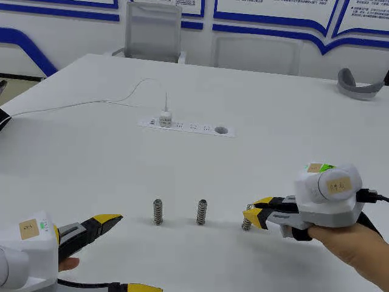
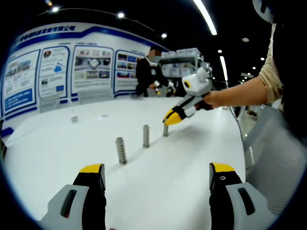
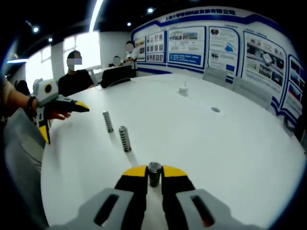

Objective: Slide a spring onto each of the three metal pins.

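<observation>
Three metal springs stand upright in a row on the white table [image 1: 91,158]. The left spring [image 1: 158,212] [image 2: 121,150] and the middle spring [image 1: 202,212] [image 2: 146,136] stand free, and any pins are hidden inside the coils. My right gripper [image 1: 250,213] [image 3: 154,178] is shut on the top of the third spring [image 1: 246,224] [image 3: 154,173] [image 2: 165,130]. My left gripper [image 1: 126,253] [image 2: 157,168] is open with nothing between its jaws. It hangs near the table's front edge, to the left of the row.
A white power strip [image 1: 185,127] with a plug [image 1: 165,115] and a thin cable lies mid-table beyond the springs. A grey chair [image 1: 152,30] stands at the far edge, and a grey curved object [image 1: 358,88] lies at the far right. People [image 3: 76,76] sit at the table's other side.
</observation>
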Action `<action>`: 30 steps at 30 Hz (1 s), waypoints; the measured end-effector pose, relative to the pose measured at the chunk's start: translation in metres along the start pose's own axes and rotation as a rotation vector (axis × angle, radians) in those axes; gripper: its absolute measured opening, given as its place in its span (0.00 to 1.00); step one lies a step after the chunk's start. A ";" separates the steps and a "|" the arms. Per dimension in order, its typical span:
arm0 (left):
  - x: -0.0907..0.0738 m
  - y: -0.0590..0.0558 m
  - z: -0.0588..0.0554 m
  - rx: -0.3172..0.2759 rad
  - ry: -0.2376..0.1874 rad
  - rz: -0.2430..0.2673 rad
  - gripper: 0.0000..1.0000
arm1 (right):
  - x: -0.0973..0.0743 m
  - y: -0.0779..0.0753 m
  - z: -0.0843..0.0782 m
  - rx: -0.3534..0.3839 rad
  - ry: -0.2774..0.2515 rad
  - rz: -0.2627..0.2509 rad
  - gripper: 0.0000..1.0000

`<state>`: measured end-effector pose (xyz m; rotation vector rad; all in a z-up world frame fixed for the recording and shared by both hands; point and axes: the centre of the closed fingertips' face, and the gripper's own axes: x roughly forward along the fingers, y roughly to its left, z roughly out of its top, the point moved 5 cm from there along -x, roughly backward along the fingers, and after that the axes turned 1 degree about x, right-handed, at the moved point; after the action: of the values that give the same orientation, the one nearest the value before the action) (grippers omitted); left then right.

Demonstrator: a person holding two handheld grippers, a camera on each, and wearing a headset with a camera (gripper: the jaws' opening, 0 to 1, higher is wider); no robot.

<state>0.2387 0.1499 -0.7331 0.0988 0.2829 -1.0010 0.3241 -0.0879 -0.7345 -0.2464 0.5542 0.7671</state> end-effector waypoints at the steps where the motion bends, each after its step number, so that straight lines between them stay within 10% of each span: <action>1: 0.000 0.000 0.000 0.000 0.000 0.000 0.91 | 0.000 0.000 0.000 0.001 0.000 0.000 0.12; 30: 0.001 0.003 -0.003 0.002 0.006 0.001 0.92 | -0.009 0.000 -0.014 -0.033 0.011 -0.024 0.23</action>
<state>0.2413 0.1514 -0.7364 0.1044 0.2876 -1.0002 0.3131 -0.0988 -0.7412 -0.2876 0.5488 0.7524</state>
